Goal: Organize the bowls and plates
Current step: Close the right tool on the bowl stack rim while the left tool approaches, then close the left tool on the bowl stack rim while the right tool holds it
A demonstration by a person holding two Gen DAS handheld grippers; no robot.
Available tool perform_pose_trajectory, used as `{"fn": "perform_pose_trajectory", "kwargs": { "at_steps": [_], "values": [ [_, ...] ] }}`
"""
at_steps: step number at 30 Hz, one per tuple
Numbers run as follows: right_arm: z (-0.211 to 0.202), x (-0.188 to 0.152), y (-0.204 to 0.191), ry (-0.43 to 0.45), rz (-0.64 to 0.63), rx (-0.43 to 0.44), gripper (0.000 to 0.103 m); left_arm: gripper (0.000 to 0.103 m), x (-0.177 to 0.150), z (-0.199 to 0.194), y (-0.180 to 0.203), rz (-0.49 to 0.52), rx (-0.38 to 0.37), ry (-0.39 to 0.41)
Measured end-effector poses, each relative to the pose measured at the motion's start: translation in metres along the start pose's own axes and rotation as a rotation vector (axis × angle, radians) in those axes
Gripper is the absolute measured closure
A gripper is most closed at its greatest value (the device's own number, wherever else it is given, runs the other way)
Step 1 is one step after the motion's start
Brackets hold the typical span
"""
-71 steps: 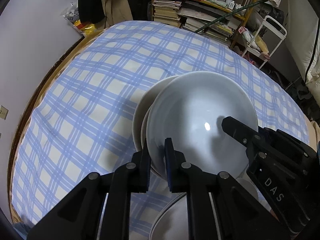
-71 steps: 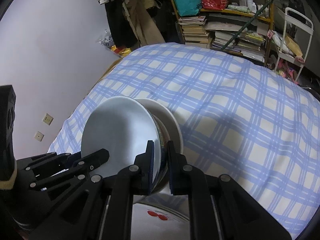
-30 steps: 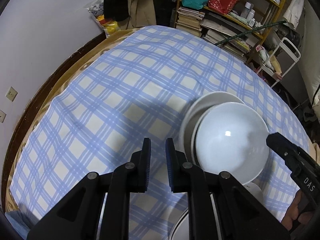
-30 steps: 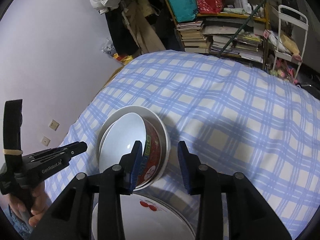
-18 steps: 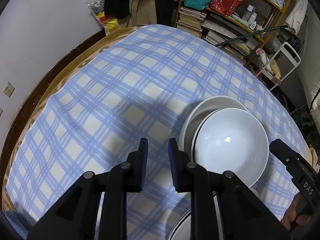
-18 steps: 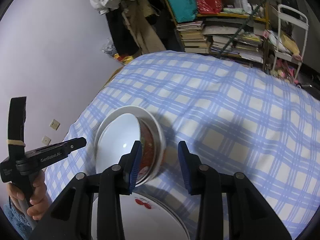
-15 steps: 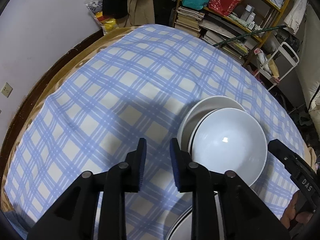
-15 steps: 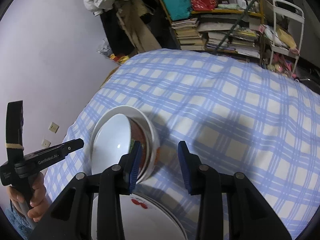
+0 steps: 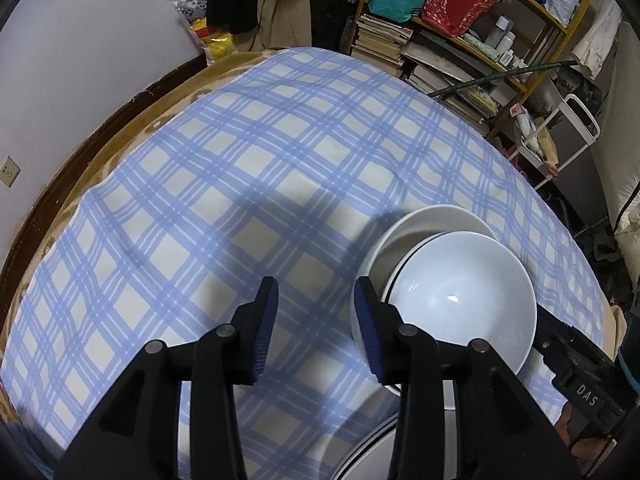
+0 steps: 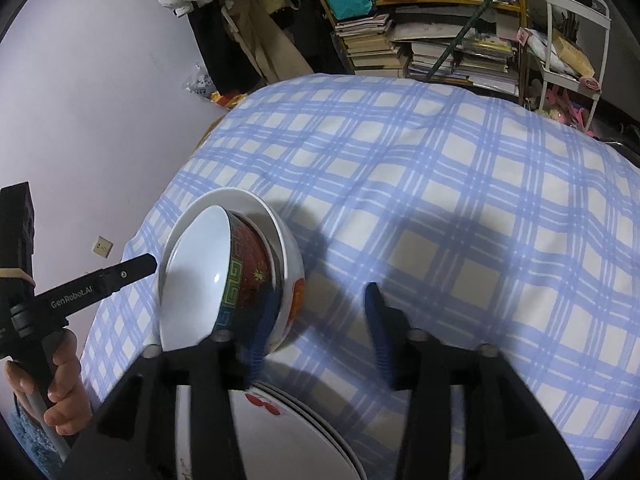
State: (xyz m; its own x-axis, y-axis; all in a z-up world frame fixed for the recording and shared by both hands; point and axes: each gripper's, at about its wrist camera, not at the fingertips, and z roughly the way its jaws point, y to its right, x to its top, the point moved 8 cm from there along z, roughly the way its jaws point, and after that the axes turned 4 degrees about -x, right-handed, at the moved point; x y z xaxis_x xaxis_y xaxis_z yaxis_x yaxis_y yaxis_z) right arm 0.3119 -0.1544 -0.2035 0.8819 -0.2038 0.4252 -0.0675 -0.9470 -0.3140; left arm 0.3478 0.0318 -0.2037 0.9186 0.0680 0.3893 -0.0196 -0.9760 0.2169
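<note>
A stack of nested bowls (image 9: 452, 292) sits on the blue checked cloth (image 9: 260, 168). The top bowl is white inside and red patterned outside (image 10: 248, 276); it rests in a larger white bowl (image 10: 292, 264). A stack of white plates (image 10: 288, 432) with a red cherry mark lies in front of the bowls. My left gripper (image 9: 316, 324) is open and empty, just left of the bowls. My right gripper (image 10: 320, 320) is open and empty, just right of the bowls. Each gripper shows in the other's view (image 9: 576, 364) (image 10: 96, 284).
The cloth covers a round table with a brown edge (image 9: 92, 140). Behind it stand shelves of books and bags (image 9: 440, 40), hanging clothes (image 10: 240, 32) and a white cart (image 10: 572, 40). A wall (image 10: 80, 80) is at the left.
Both grippers let go of the bowl stack, drew back from it and opened wider. The bowls now rest on the cloth.
</note>
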Motion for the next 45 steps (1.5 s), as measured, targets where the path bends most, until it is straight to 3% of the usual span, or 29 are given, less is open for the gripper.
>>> {"fn": "perform_pose_trajectory", "kwargs": {
  "at_steps": [10,16,19,24,27,37,45],
  "values": [
    [0.006,-0.003,0.004,-0.017,0.016,-0.006,0.045,0.06,0.004,0.001,-0.004,-0.024,-0.024,0.0],
    [0.008,-0.002,0.005,-0.024,0.028,-0.003,0.044,0.06,0.003,0.003,-0.002,-0.081,-0.155,-0.038],
    [0.009,-0.002,0.006,-0.028,0.034,-0.014,0.039,0.06,0.002,0.006,-0.007,-0.08,-0.111,-0.042],
    [0.011,-0.003,0.011,-0.039,0.057,-0.025,0.03,0.06,0.0,0.009,-0.006,-0.091,-0.135,-0.058],
    [0.011,-0.004,0.012,-0.041,0.061,-0.037,0.024,0.06,-0.001,0.01,-0.005,-0.072,-0.112,-0.057],
    [0.013,-0.004,0.014,-0.036,0.075,-0.034,0.019,0.06,-0.005,0.017,0.002,0.006,-0.031,-0.064],
    [0.012,-0.002,0.013,-0.018,0.065,-0.082,0.019,0.06,-0.005,0.018,0.003,0.018,-0.013,-0.063]
  ]
}}
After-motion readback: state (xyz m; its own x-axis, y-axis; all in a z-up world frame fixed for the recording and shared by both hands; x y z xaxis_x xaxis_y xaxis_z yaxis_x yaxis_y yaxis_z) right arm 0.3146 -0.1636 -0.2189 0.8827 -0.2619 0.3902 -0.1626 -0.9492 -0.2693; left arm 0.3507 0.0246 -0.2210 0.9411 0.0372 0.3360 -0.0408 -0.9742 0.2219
